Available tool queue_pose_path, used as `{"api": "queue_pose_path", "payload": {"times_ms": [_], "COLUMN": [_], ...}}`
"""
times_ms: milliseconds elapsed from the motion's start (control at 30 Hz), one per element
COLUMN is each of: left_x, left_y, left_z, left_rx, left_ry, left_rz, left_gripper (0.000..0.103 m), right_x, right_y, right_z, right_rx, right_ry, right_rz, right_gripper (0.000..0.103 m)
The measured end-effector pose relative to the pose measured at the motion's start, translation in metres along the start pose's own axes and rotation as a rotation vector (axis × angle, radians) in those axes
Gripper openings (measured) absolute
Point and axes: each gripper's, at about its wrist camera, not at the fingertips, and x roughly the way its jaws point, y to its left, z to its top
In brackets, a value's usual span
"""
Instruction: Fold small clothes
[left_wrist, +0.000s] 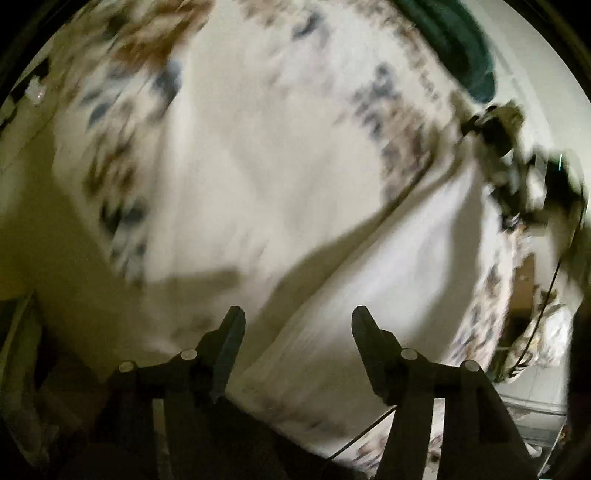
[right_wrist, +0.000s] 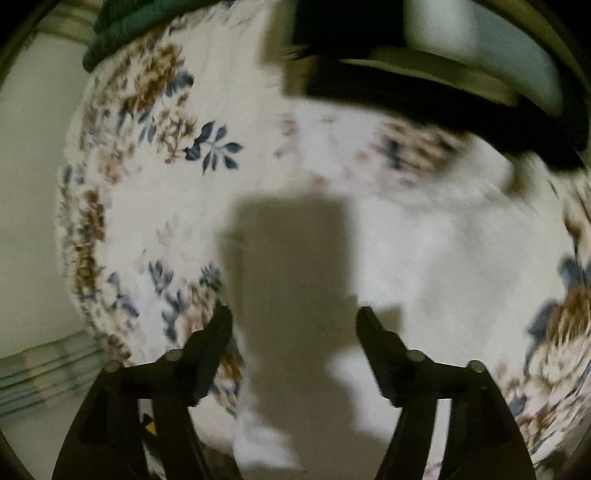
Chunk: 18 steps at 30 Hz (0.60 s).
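Note:
A white cloth (left_wrist: 399, 258) lies on a white bedspread with blue and brown flowers (left_wrist: 258, 140), its folded edge running diagonally in the blurred left wrist view. My left gripper (left_wrist: 298, 314) is open and empty, just above the cloth's near edge. In the right wrist view the white cloth (right_wrist: 443, 258) shows faintly on the flowered bedspread (right_wrist: 159, 122). My right gripper (right_wrist: 293, 314) is open and empty above it, with its own shadow between the fingers. The other gripper (left_wrist: 517, 162) shows at the right edge of the left wrist view.
A dark green folded fabric (left_wrist: 454, 40) lies at the far edge of the bed, also in the right wrist view (right_wrist: 122, 29). A dark object with a pale rim (right_wrist: 424, 74) sits at the top right. A striped fabric (right_wrist: 48, 369) lies beside the bed.

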Motion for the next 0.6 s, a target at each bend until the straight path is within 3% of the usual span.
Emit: {"api": "queue_pose_path", "payload": {"times_ms": [167,300,400,533,567,600], "left_x": [0.016,0.056,0.099,0.163,0.173,0.178], "left_y": [-0.083,-0.170,-0.224,-0.265,-0.267,-0.271], "left_z": [0.074,0.131,0.165,0.190,0.191,0.192], "left_rx": [0.156,0.309,0.385,0.462,0.472,0.480], "left_ry": [-0.073,-0.106,-0.088,-0.024,-0.006,-0.001], "left_rz": [-0.045,-0.069,-0.079,0.000,-0.004,-0.019], "left_gripper": [0.059,0.059,0.059,0.056,0.048,0.009], "right_x": [-0.035,-0.033,-0.020,-0.005,0.001,0.005], "right_y": [-0.099,-0.173,-0.206,-0.215,-0.215,-0.215], "right_z": [-0.034,-0.033,-0.023,-0.004,0.002,0.006], "right_rx": [0.120,0.246,0.313,0.318,0.325,0.332], "right_ry": [-0.088,-0.122,-0.134,-0.146,-0.139,-0.133], "right_rz": [0.037,0.066,0.161,0.270,0.282,0.286], "right_gripper": [0.078,0.078,0.078,0.078,0.078,0.077]}}
